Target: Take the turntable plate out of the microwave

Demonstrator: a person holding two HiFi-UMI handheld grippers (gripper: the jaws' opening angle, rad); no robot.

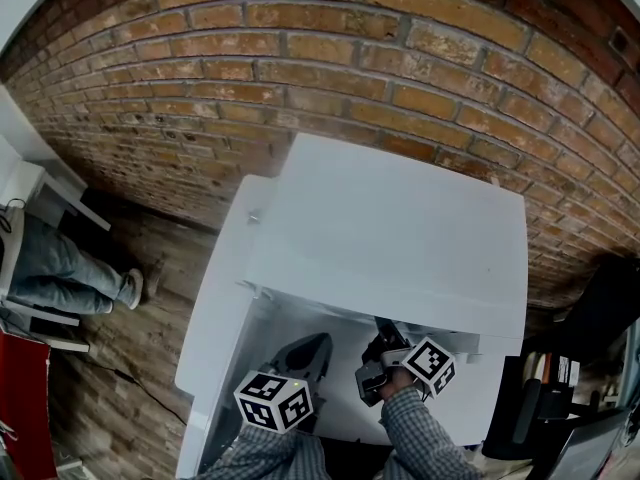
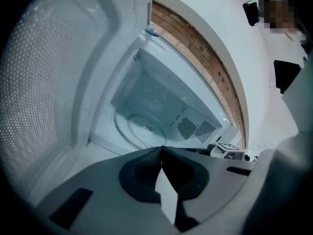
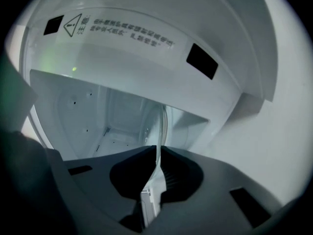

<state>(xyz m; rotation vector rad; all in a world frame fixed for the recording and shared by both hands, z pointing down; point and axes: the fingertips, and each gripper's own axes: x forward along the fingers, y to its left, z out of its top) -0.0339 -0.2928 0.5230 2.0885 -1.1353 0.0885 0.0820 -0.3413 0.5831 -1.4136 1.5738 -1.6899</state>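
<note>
The white microwave (image 1: 400, 228) stands with its door (image 1: 215, 308) swung open to the left. Its clear glass turntable plate (image 2: 134, 126) lies on the cavity floor. In the right gripper view the plate's rim (image 3: 161, 124) runs edge-on straight between the jaws, and my right gripper (image 3: 157, 150) is shut on it at the cavity's mouth (image 1: 385, 343). My left gripper (image 2: 162, 150) is shut with nothing in it. It hovers in front of the opening beside the door (image 1: 305, 353), short of the plate. From there the right gripper's marker cube (image 2: 230, 152) shows to the right.
The door's perforated inner panel (image 2: 34, 102) stands close on the left. A warning label (image 3: 122, 33) sits on the frame above the opening. A brick wall (image 1: 330, 58) is behind the microwave. A seated person's legs (image 1: 60, 268) are at the far left, dark equipment (image 1: 560, 408) at the right.
</note>
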